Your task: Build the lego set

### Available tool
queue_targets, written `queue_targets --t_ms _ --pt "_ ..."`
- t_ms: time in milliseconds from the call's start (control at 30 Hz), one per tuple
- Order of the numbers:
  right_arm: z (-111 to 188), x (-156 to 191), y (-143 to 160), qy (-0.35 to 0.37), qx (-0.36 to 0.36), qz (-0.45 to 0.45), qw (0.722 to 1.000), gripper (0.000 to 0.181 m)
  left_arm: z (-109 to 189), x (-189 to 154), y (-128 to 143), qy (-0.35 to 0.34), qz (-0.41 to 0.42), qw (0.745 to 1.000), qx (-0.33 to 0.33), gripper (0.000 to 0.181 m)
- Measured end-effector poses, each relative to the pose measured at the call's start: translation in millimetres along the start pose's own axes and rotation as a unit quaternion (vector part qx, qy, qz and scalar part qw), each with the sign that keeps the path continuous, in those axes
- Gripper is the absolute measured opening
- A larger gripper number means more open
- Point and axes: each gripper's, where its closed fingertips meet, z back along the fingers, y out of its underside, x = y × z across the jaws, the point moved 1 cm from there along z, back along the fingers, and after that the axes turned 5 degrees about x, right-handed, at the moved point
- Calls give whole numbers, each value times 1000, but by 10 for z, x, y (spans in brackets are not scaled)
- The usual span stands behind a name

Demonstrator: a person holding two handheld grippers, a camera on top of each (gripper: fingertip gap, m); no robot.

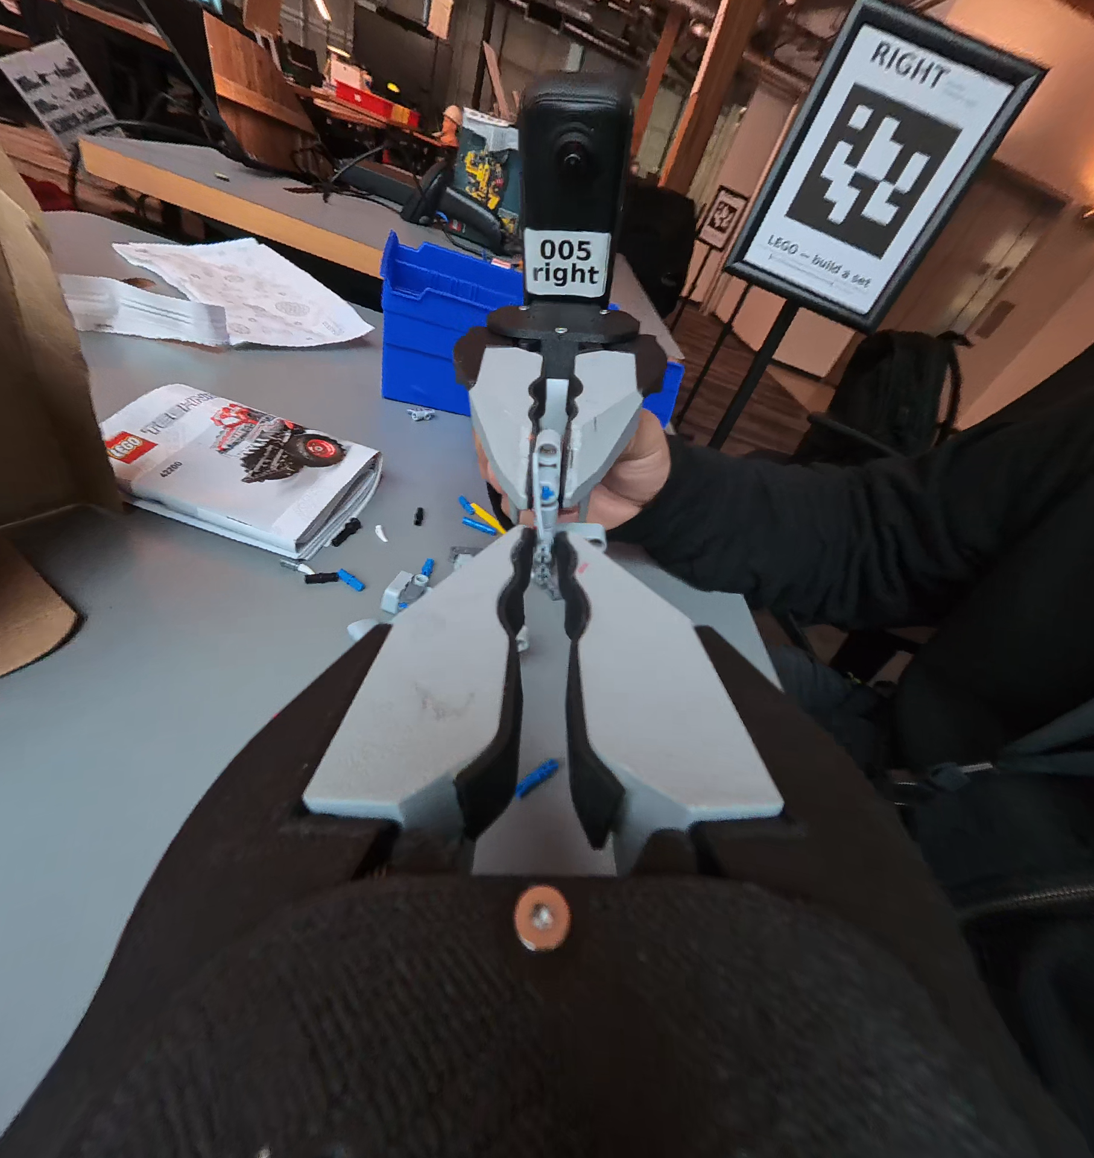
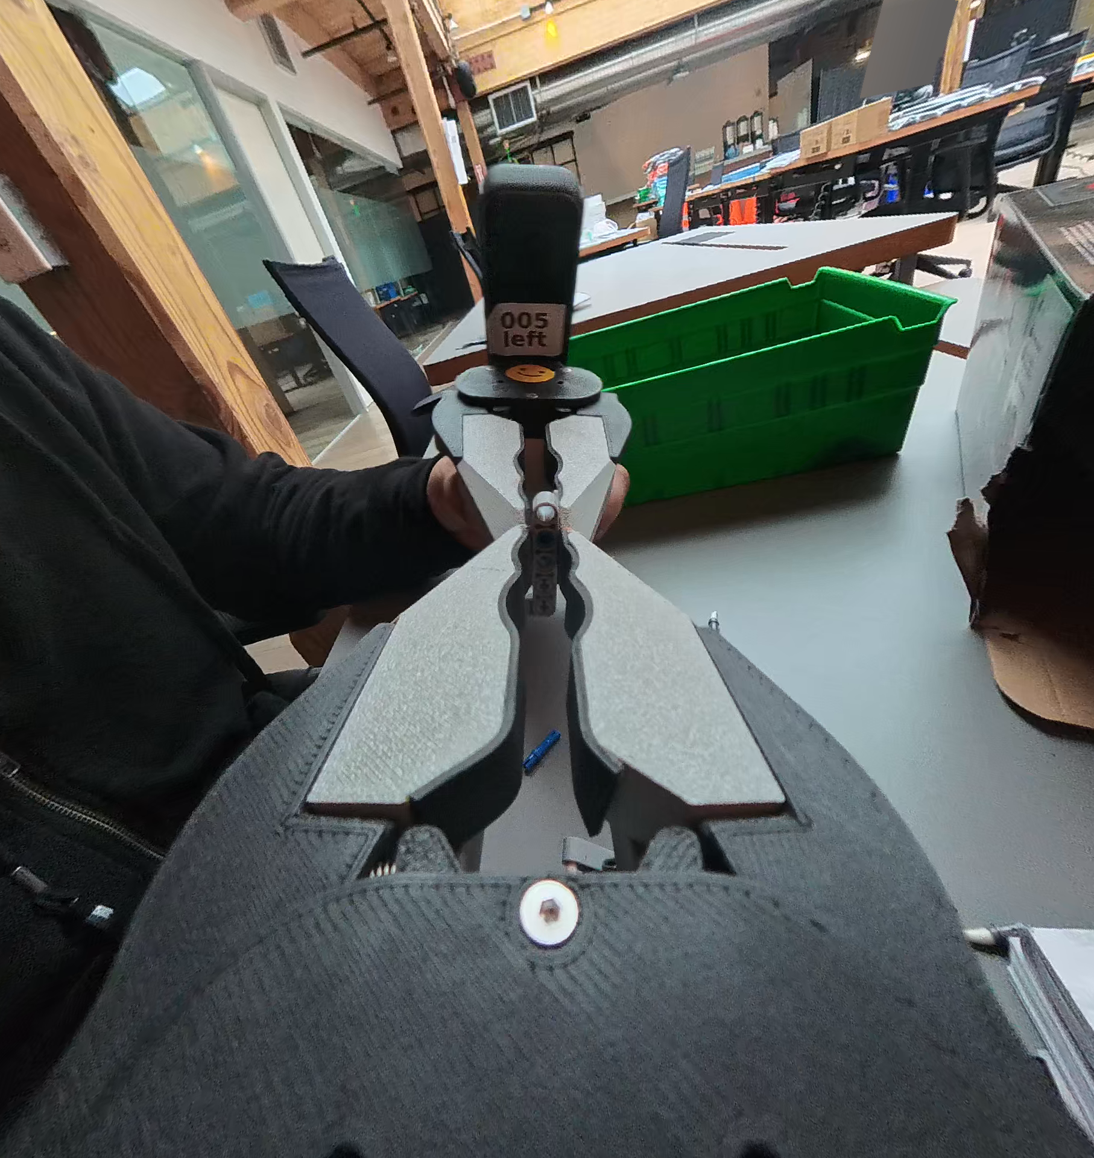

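At frame centre the left gripper (image 1: 539, 540) is pinching a small grey lego assembly (image 1: 544, 567), tip to tip with the right gripper (image 2: 543, 544) clamping a grey holed lego beam (image 1: 546, 479), long axes roughly in line

Ref. the folded white paper instruction booklet (image 1: 244, 467) on grey table (image 1: 156, 658): blue plastic bin (image 1: 432, 313) behind-right, small loose plastic pins (image 1: 369, 551) just in front/right, unfolded paper sheets (image 1: 231, 294) behind.
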Motion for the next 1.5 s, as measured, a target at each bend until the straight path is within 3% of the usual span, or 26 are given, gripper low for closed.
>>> queue_targets --t_ms 267,533,800,933,1100,1367,1500 --pt "4 -5 -16 14 -9 2 1000 4 -21 6 -11 -26 -5 1000 -9 5" --pt "86 -30 28 37 32 15 999 3 -36 27 -17 -57 -24 998 -18 4" --pt "121 0 41 26 38 22 999 4 -58 7 -28 -48 -19 998 -23 4" --pt "89 72 105 27 71 97 992 4 -69 -49 39 -35 -49 998 21 5" --pt "50 124 203 48 113 179 976 4 46 -120 -52 -50 -110 993 18 1" --pt "15 108 299 71 149 231 959 4 -4 -162 56 -61 -158 984 60 5" --pt "59 132 206 49 115 190 974 4 22 -98 101 -74 -156 982 81 1"
